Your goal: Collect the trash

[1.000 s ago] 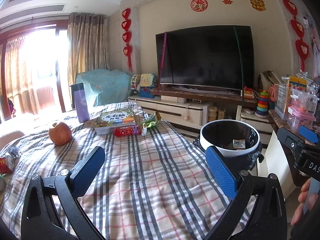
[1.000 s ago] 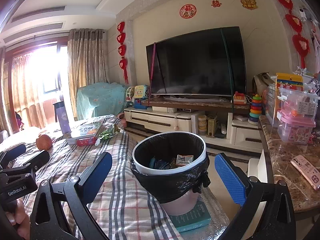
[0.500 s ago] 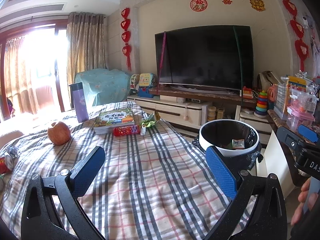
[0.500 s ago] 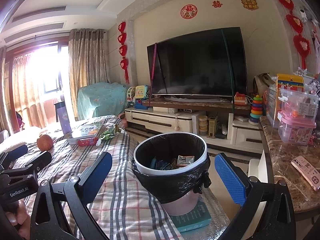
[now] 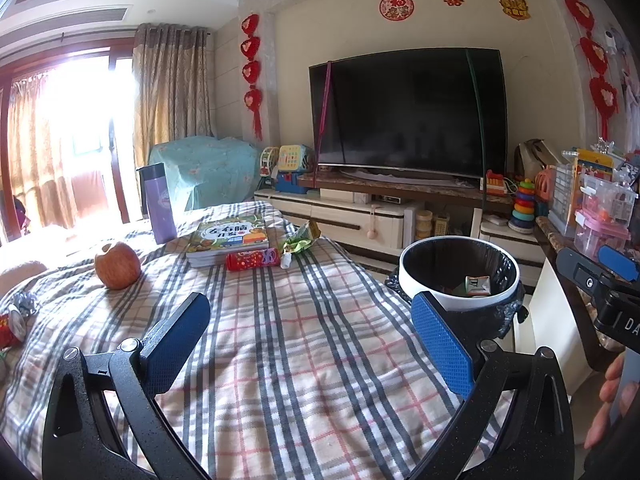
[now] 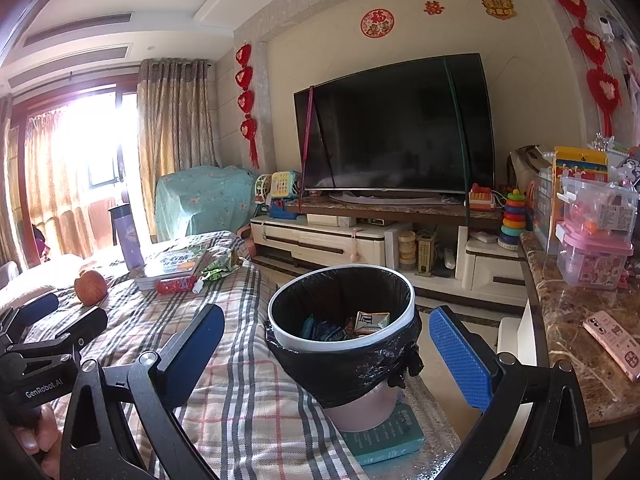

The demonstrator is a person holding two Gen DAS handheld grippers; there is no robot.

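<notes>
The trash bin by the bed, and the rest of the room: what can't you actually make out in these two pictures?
- Trash bin: left wrist view shows one carton; its own rim hides the rest.
- Crumpled wrappers: cut off by the left wrist view's left edge.
- Green wrapper: print too small to read.
- Window: glare washes out everything outside.
- Green book: the bin covers most of it.

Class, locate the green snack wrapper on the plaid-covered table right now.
In the left wrist view the green snack wrapper lies at the table's far end, just right of the picture book and behind the red packet.
</notes>
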